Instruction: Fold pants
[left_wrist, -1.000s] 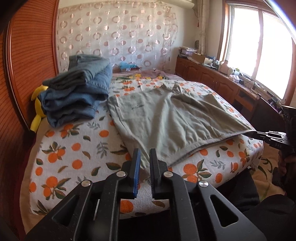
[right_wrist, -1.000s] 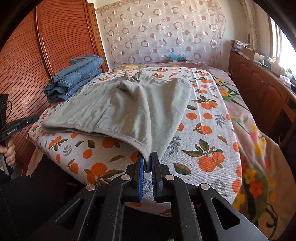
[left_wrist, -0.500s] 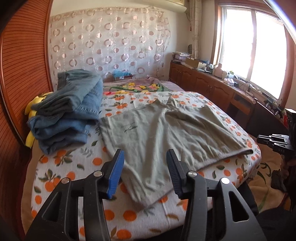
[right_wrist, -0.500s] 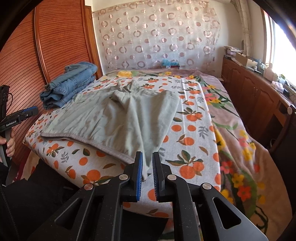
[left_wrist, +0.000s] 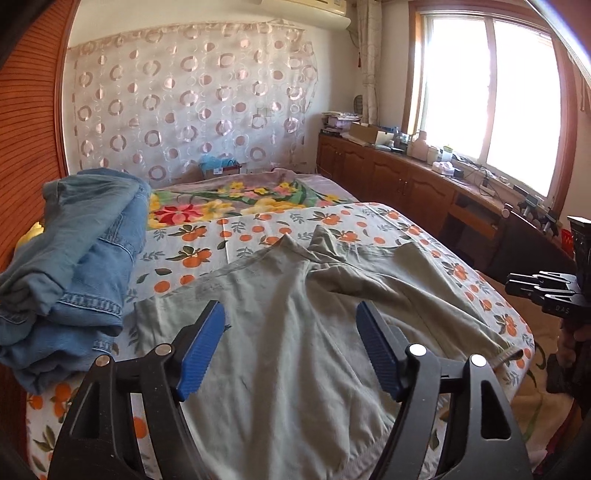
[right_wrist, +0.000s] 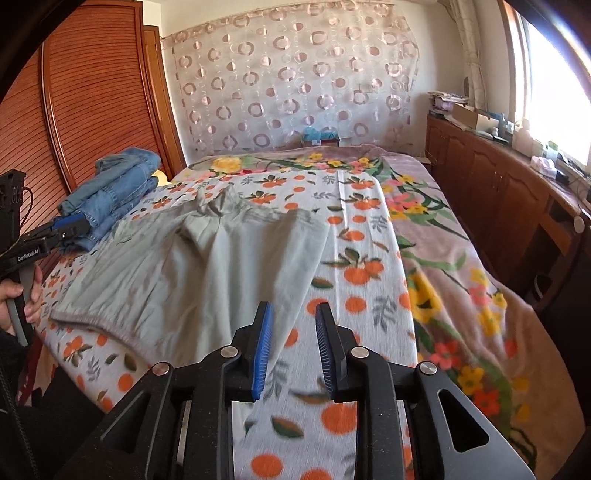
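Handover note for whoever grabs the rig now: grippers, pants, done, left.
Left hand-held gripper: open wide, jaws have just been opening, nothing pinched; it hangs above the grey-green pants.
Right hand-held gripper: partly open, jaws have just been opening, holds nothing; the pants' edge lies to its left.
Pants: spread on the orange-print sheet, waistband at the near edge of the bed.
Stack of folded jeans sits beside them by the wardrobe.
Done: pants laid out and let go.
Left: probably further folds, then stacking.

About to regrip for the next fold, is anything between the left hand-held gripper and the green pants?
Nothing visible. The left hand-held gripper hangs open directly over the green pants; the folded jeans sit off to the side.
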